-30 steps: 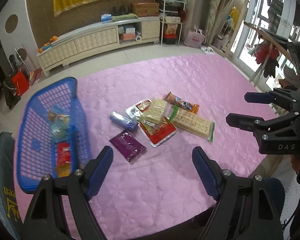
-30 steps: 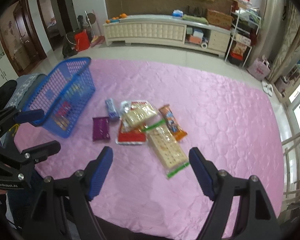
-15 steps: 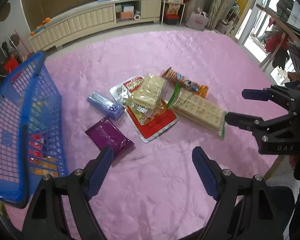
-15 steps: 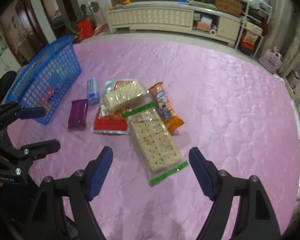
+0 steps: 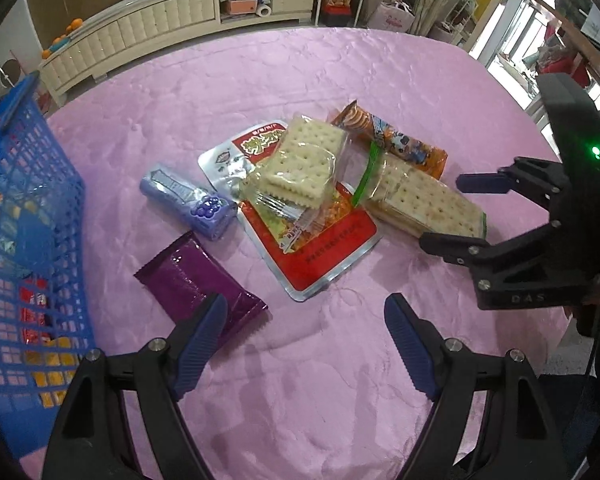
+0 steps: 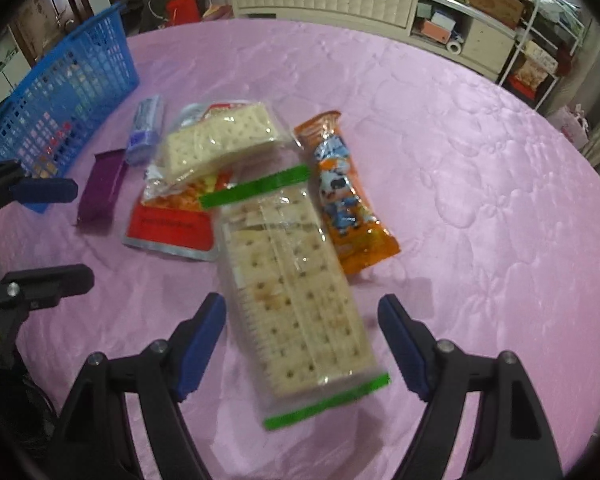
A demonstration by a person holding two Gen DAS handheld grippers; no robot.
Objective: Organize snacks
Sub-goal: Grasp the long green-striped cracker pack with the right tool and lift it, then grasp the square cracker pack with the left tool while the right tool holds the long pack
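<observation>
A blue mesh basket [image 5: 28, 240] stands on the pink quilted cover with a few small packets inside, and every loose snack lies to one side of it. Nearest the basket are a flat purple packet [image 5: 198, 286] and a lilac wrapped bar [image 5: 188, 200]; farther off, a red-and-silver pouch [image 5: 312, 236] lies under a clear bag of square crackers [image 5: 296, 164]. Farthest from the basket lie a long green-edged cracker sleeve [image 6: 296, 292] and, just beside it, an orange cartoon-printed packet [image 6: 346, 200].
</observation>
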